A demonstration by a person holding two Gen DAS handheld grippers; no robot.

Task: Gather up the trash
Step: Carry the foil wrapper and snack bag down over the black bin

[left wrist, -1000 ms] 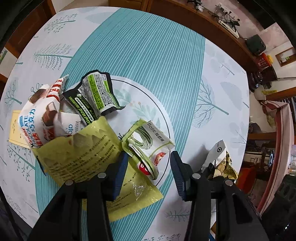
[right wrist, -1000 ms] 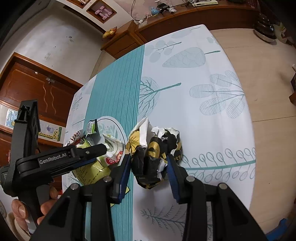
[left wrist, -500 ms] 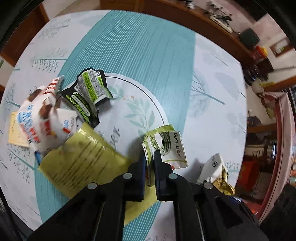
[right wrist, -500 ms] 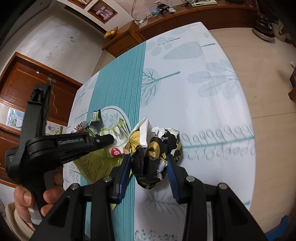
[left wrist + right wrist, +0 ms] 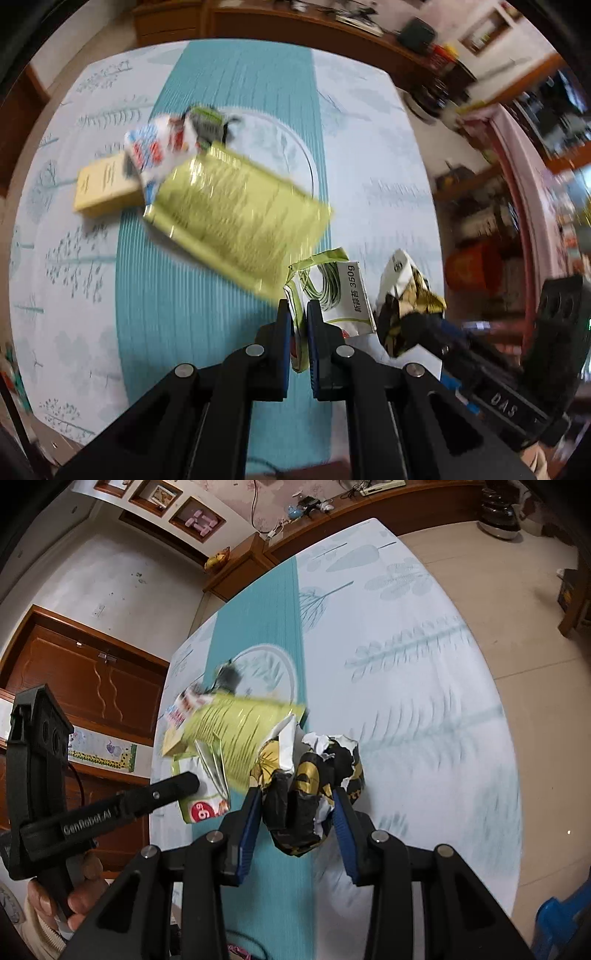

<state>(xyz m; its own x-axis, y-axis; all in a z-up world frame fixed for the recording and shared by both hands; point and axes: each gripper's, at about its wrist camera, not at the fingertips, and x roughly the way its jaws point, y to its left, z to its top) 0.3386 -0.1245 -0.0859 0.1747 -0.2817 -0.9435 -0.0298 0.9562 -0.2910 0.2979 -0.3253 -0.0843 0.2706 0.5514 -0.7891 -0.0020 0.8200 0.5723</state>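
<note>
Both tongs grasp trash: left (image 5: 298,309) a green-white packet (image 5: 341,295), right (image 5: 295,797) a crumpled wrapper (image 5: 310,794).

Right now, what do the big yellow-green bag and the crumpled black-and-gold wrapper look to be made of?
Yellow-green bag: glossy plastic film, probably; bright glints along its flat printed face. Black-and-gold wrapper: thin metallised film, likely; sharp creases hold, silvery-white inside shows at the torn edges.

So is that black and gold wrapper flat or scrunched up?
Scrunched up: the wrapper is a crumpled wad with torn white edges, squeezed between the right gripper's blue pads.
</note>
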